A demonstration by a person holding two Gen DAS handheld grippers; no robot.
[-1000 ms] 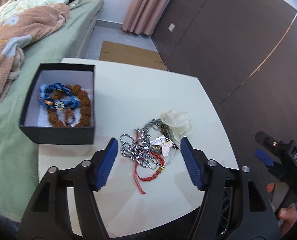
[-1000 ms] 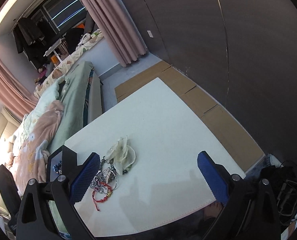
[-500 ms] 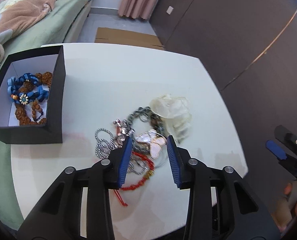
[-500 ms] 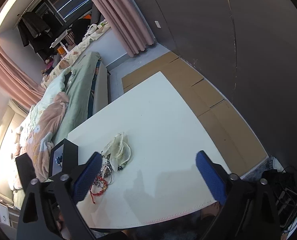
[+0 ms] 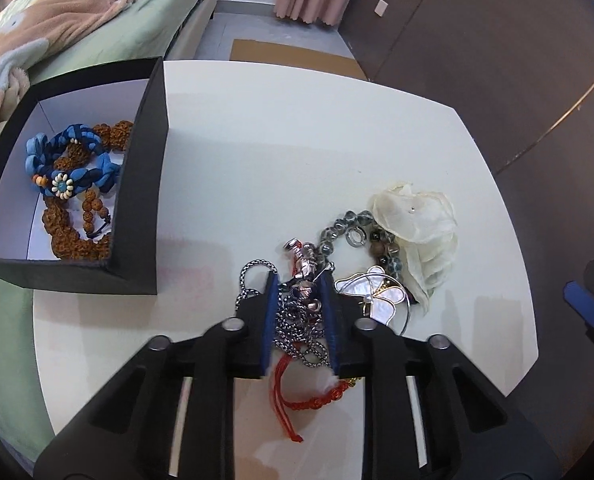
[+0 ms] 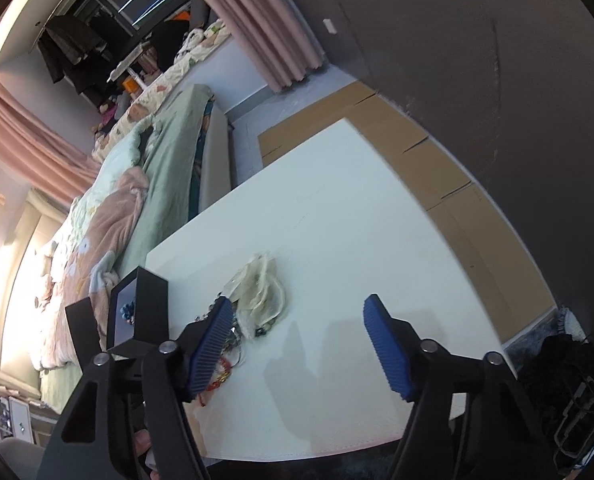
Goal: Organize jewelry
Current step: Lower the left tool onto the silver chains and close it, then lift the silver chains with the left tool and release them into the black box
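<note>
The left tool (image 5: pixel 300 312) is pinched onto the silver chain (image 5: pixel 297 320) near the worktop's (image 5: pixel 297 140) near edge, the right tool (image 6: pixel 297 348) gapes wide, so next comes lifting toward the black box (image 5: pixel 137 200).

Left wrist view: even, cool indoor light, sharp centre, soft shadows on the white table (image 5: pixel 305 152) under the hand-held gripper (image 5: pixel 300 316). Heavy fisheye bend, black vignette in corners. Right wrist view: strong warm glare blows out the left edge over the bed (image 6: pixel 109 216); the dark wall (image 6: pixel 477 60) is dim and slightly soft. Faint double shadows fall on the table near the right hand-held gripper (image 6: pixel 297 344).
</note>
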